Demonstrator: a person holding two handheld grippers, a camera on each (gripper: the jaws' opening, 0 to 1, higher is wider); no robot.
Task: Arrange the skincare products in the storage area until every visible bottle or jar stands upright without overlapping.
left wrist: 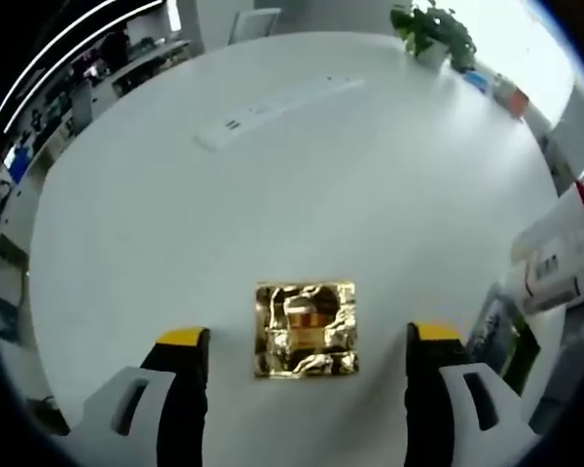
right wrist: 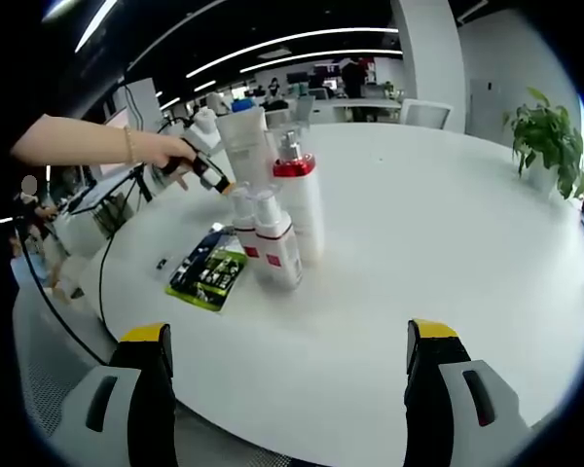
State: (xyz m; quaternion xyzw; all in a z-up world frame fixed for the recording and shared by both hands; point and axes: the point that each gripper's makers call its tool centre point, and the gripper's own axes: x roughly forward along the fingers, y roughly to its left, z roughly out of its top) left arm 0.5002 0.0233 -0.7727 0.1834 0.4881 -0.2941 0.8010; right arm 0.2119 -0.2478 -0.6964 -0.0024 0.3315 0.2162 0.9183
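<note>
my left gripper hangs spread and empty over the white table, its jaws either side of a gold foil square. my right gripper is spread and empty too, facing the bottles, which stand upright in a tight cluster beside a green packet. i judge i'm between grasps; next, check for overlap in the cluster.
</note>
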